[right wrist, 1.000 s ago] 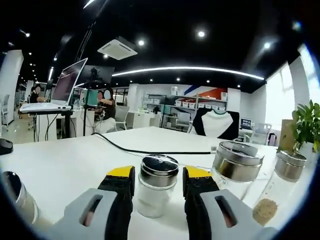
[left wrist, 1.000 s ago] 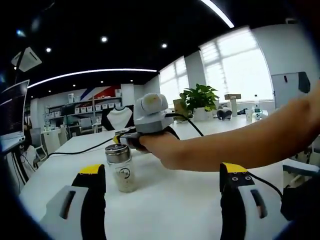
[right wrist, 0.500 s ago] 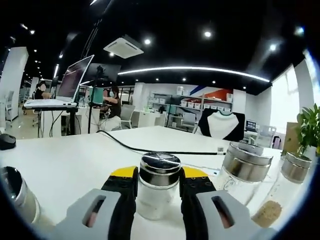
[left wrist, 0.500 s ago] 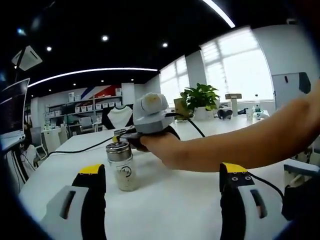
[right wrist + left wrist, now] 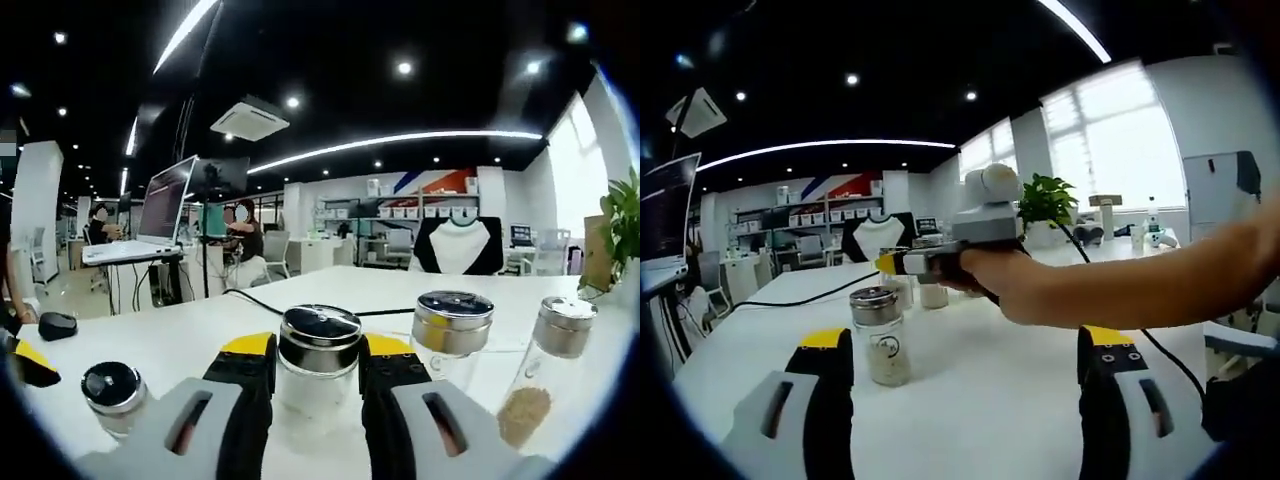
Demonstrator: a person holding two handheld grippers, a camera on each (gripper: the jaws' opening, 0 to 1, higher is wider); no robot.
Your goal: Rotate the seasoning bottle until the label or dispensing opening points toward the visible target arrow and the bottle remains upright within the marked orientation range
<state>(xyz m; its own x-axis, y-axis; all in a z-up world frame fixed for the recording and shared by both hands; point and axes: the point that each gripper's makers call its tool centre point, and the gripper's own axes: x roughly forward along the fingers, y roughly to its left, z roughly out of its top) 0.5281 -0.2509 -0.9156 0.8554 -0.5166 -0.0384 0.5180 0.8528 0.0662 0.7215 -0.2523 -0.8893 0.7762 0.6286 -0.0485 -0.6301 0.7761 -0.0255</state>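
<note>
A glass seasoning bottle with a shiny metal lid stands upright between the jaws of my right gripper, which is shut on it. In the left gripper view the right gripper, held in a person's hand, points left above the white table. Another metal-lidded bottle, with pale grains and a round logo, stands ahead of my left gripper. That gripper is open wide and apart from it.
Two more glass jars stand to the right of the held bottle, and a small dark-topped one to its left. A black cable crosses the table. The person's forearm spans the left gripper view.
The right gripper's jaws closed onto the bottle, then the gripper swung, so its view now faces further left. In the left gripper view it moved right. The left gripper stayed put.
</note>
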